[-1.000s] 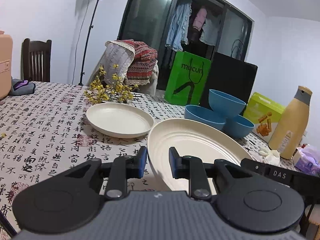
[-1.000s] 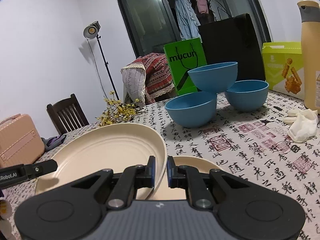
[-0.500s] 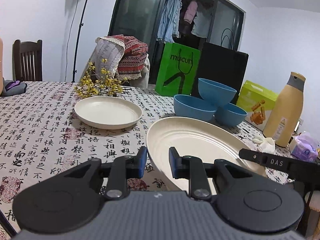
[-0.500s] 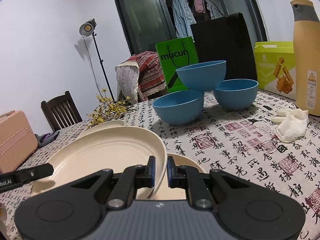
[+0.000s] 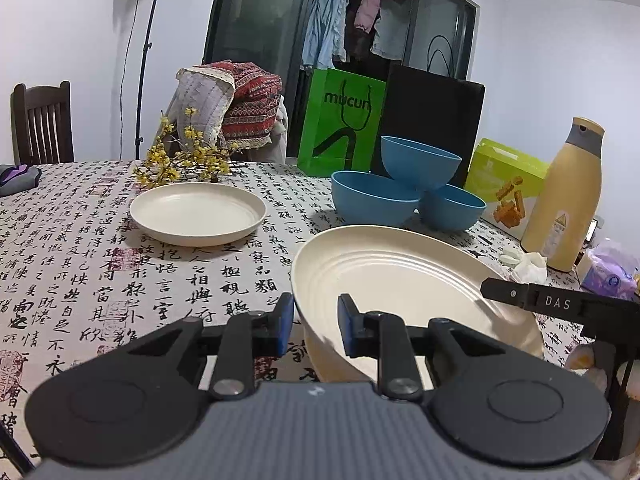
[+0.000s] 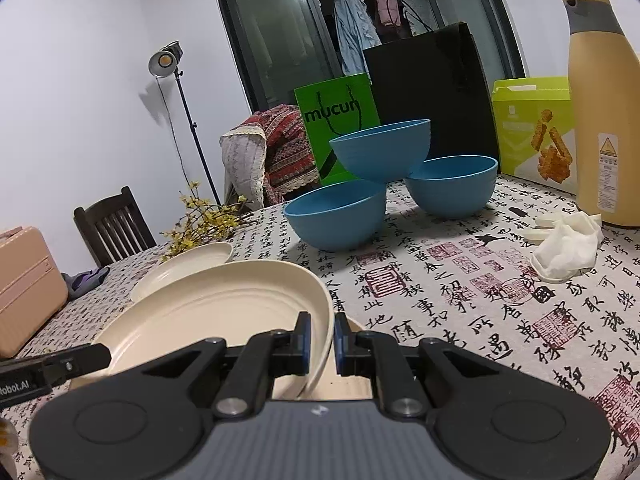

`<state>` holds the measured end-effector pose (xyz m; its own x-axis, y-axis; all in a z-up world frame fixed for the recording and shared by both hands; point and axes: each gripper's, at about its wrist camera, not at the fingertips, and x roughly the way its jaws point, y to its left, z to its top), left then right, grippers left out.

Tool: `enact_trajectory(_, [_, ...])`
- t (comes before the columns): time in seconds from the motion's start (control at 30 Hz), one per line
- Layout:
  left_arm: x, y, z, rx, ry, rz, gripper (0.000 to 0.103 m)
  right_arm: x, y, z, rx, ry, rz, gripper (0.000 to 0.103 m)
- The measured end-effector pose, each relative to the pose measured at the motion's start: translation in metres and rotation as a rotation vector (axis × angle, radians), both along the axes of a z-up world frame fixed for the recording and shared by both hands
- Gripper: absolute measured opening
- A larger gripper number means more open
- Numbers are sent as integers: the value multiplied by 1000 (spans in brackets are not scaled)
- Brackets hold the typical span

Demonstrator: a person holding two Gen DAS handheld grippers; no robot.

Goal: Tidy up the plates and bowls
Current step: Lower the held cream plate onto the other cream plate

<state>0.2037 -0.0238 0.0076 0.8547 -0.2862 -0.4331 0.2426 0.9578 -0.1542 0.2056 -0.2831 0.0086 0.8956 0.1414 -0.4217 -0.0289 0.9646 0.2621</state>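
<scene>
While both grippers clamp opposite rims, a large cream plate [image 5: 400, 276] is held tilted above the patterned surface [image 5: 80, 272]: left gripper [image 5: 311, 326] and right gripper [image 6: 319, 338] each pinch it. A smaller plate [image 5: 198, 212] lies beyond; three blue bowls [image 6: 380, 188] are stacked behind.

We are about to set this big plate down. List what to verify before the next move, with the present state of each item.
1. Right tool clamped on the large plate rim: ok.
2. Left tool gripping the opposite rim: ok, the rim sits between its fingers.
3. Small plate free to stack on: ok, nothing lies on it.
4. Blue bowls stable: not ok, one is perched on the rims of the other two.
5. Space under the held plate: cannot tell. A cream piece shows below it, mostly hidden.
</scene>
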Motion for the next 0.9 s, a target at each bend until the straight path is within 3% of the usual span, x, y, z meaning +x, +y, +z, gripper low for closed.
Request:
enact_trajectory(0.63, [3,-22,-13,74,18,-15,24,0,-15,-10,-14,7,-19,12])
enact_trajectory(0.9, [0,-32,-22,136,21,-6,24,-4,-8,-16,-90,-10,-24,12])
